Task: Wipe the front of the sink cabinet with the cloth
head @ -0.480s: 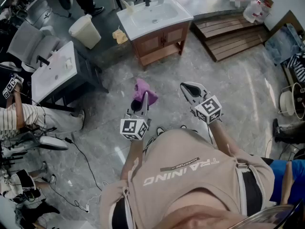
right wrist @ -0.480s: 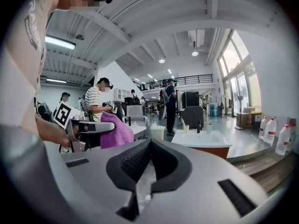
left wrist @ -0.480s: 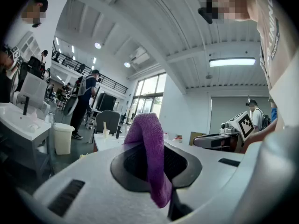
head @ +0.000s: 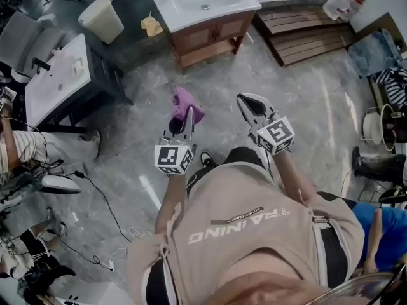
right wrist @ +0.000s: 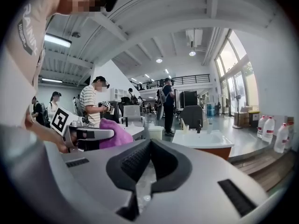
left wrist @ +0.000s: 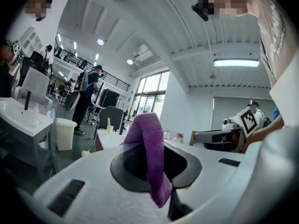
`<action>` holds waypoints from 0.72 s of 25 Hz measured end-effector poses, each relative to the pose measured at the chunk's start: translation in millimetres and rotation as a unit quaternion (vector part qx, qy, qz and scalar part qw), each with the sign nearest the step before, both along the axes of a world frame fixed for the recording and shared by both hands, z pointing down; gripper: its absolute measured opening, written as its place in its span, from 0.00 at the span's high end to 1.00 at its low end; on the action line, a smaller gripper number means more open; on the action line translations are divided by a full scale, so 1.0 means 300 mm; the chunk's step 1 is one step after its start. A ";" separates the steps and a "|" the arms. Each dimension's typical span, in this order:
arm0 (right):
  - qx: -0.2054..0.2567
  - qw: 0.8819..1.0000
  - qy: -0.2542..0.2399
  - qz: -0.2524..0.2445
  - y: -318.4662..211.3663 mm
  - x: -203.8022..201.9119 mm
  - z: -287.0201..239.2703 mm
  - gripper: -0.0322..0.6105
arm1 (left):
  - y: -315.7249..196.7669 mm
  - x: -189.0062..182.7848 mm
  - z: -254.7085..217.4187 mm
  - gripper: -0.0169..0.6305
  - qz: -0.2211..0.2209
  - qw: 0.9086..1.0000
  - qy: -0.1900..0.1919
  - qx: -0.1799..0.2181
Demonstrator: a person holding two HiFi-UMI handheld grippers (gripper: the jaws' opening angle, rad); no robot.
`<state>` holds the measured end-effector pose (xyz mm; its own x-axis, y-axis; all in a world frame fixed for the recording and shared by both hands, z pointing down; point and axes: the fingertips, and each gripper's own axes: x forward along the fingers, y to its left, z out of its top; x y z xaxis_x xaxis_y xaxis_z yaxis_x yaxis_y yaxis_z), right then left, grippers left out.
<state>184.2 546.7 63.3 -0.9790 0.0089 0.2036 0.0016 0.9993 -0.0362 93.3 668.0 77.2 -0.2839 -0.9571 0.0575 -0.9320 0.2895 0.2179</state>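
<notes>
The wooden sink cabinet point(head: 210, 38) with its white basin top stands at the top of the head view, well ahead of both grippers. My left gripper point(head: 185, 121) is shut on a purple cloth point(head: 186, 101), which drapes over the closed jaws point(left wrist: 150, 158). My right gripper point(head: 245, 101) is level with it to the right, shut with nothing in it point(right wrist: 150, 142). The right gripper view shows the cloth point(right wrist: 114, 133) at left and the sink cabinet point(right wrist: 205, 143) ahead. Both grippers hang over the grey marble floor, apart from the cabinet.
A second sink unit point(head: 54, 84) stands at left beside a cream bin point(head: 102, 18). A yellow rag point(head: 151, 25) lies left of the cabinet. A wooden pallet point(head: 305, 37) sits to its right. Cables point(head: 105, 202) trail on the floor, and people stand at left.
The sink cabinet has slid up and left in the head view. Both grippers and the cloth sit slightly higher and further left, still side by side.
</notes>
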 end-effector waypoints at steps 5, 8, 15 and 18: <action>-0.027 0.999 0.027 0.004 -0.021 0.007 0.093 0.93 | -0.063 -0.012 0.059 0.91 0.008 0.999 0.031 0.001; -0.049 0.998 0.045 -0.007 -0.061 0.023 0.152 0.93 | -0.126 -0.023 0.103 0.91 0.013 0.999 0.047 -0.010; -0.071 0.997 0.024 0.033 -0.364 -0.046 0.199 0.93 | -0.363 -0.100 0.143 0.91 0.022 0.998 0.050 -0.044; -0.081 0.996 0.010 0.030 -0.538 -0.101 0.202 0.93 | -0.492 -0.139 0.144 0.91 0.018 0.996 0.072 -0.047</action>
